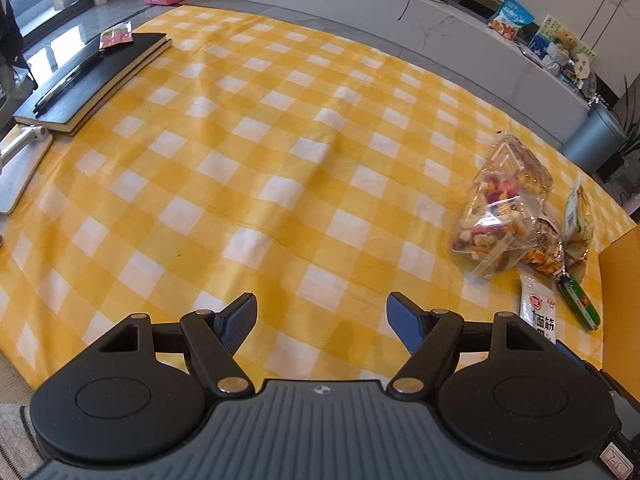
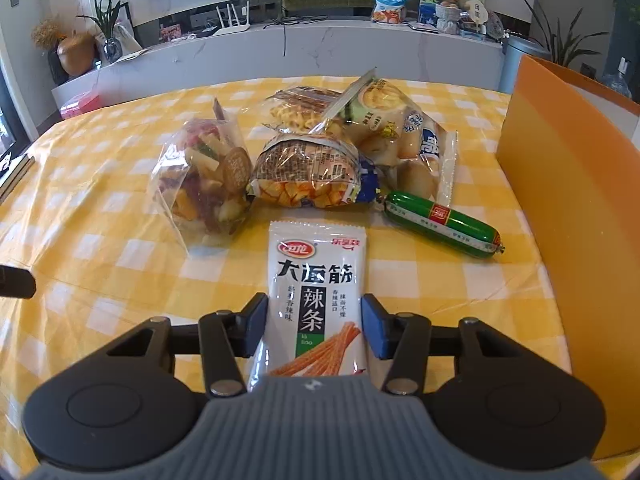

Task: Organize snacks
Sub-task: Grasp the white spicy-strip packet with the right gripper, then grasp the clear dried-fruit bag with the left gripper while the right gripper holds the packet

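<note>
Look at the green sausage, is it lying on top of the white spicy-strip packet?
No, the green sausage lies on the checked cloth, apart from the white packet.

A wide stretch of bare checked desk (image 1: 248, 152) lies open ahead of the left gripper (image 1: 322, 322). To its right the snack bags (image 2: 312, 160) crowd together, and the orange box (image 2: 568, 208) walls off the right edge.

Probably a home living room: marble media shelf (image 2: 280, 46), houseplants (image 2: 106, 24).
</note>
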